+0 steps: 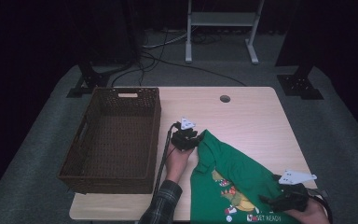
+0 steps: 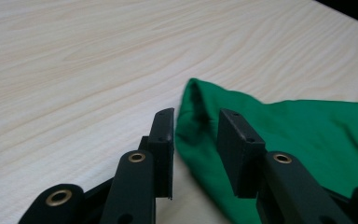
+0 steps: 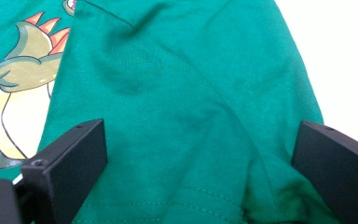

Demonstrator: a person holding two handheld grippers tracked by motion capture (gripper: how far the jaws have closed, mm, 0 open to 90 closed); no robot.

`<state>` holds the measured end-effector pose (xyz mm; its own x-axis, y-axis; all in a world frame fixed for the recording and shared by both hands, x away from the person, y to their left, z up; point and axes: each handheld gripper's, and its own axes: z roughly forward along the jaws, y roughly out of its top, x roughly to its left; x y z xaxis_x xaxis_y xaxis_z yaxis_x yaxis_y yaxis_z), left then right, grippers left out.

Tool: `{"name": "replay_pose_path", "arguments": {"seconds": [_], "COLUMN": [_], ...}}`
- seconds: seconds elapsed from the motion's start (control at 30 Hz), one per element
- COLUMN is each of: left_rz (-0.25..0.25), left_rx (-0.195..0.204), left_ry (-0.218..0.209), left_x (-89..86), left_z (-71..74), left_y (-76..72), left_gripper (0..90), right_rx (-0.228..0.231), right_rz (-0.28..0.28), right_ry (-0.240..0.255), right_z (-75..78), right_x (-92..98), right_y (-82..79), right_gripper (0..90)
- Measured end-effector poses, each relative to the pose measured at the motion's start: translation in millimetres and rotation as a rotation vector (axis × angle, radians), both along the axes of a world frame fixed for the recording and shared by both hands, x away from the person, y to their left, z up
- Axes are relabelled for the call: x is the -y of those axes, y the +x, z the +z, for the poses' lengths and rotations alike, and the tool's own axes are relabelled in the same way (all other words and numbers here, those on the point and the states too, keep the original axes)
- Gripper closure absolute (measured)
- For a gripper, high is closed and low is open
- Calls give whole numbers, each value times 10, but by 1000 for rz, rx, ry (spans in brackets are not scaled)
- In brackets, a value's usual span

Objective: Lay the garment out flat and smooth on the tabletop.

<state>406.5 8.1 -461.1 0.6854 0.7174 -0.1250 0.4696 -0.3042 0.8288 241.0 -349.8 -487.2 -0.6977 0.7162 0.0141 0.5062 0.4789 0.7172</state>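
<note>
Judging progress, I see the green dinosaur-print cotton shirt half-folded on the counter, brown wicker basket unfilled, left claw parted around a fold, right claw wide apart over cloth.

The high view is dim, and the room around the bench is almost black. Light falls from above on the pale wood. The right gripper view is bright and soft, and its upper right corner is washed out white.
</note>
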Motion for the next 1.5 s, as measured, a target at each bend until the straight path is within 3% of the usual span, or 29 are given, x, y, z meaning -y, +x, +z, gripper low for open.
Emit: {"name": "replay_pose_path", "arguments": {"seconds": [0.27, 0.8, 0.97, 1.2, 1.5], "left_rz": [-67, -132, -157, -173, -175], "left_rx": [-7, -16, -22, -27, -12], "left_ry": [-2, 13, 36, 102, 129], "left_x": [123, 218, 293, 404, 450], "left_z": [34, 35, -2, -118, -186], "left_y": [-223, -444, -493, -489, -501], "left_gripper": [670, 685, 685, 684, 670], "right_rx": [1, 1, 1, 1, 1], "right_rz": [2, 2, 2, 2, 2], "right_ry": [-2, -2, -2, -2, -2], "right_z": [0, 0, 0, 0, 0], "right_x": [1, 1, 1, 1, 2], "right_y": [1, 1, 1, 1, 1], "right_gripper": [25, 25, 25, 25, 25]}}
